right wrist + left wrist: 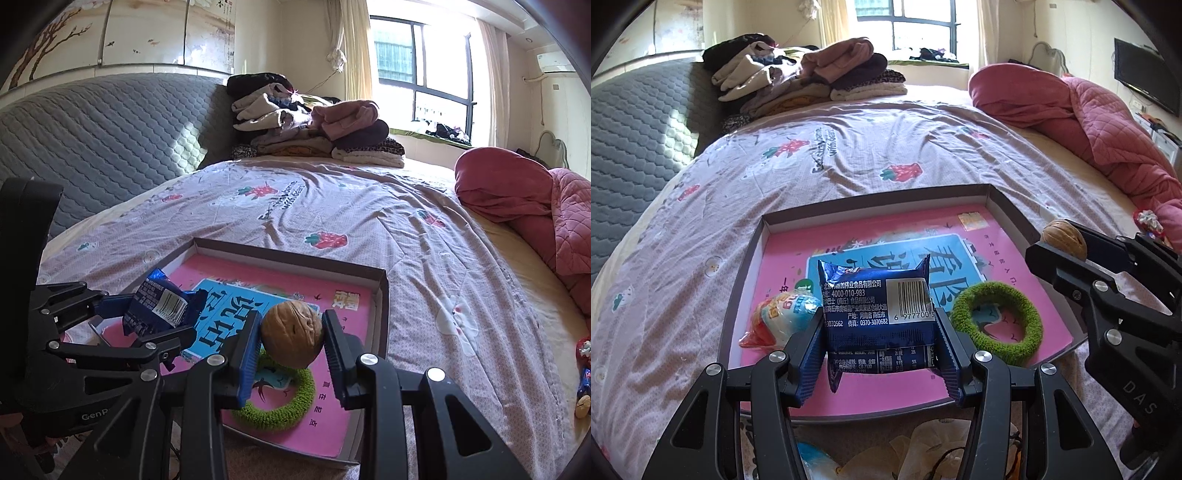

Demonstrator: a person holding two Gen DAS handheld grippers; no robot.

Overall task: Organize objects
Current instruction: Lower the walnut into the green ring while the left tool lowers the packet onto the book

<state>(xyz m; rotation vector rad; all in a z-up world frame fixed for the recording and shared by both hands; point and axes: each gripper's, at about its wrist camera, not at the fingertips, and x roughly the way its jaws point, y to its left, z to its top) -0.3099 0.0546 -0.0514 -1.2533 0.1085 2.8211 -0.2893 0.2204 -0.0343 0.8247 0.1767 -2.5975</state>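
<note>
Left gripper (879,354) clamped on a blue packet (875,314), one pad on each side, barcode face up, held above the near part of a shallow tray (746,280) on the bed (849,155). From the right wrist view, same packet (159,306) at 9 o'clock, pinched in the left gripper (147,321) over the tray's left portion.

Right gripper (291,332) clamped on a walnut (293,334), pads pressing its two sides, over the tray (382,306) toward its right wall. From the left wrist view, walnut (1063,238) at 3 o'clock, at the tip of the right gripper (1067,251), beside the tray's right rim.

Inside the tray: a pink printed sheet (886,229) with a blue panel, and a green hair tie (997,321) lying flat at 4 o'clock from the packet, partly under the walnut in the right wrist view (277,410). A small white, blue and orange wrapped sweet (779,317) at 9 o'clock from the packet, across the tray's left rim.

Farther off: folded clothes (809,77) at 11 o'clock by a grey headboard (639,136), a pink quilt (1089,122) at 2 o'clock, a window (908,26) at 12.
</note>
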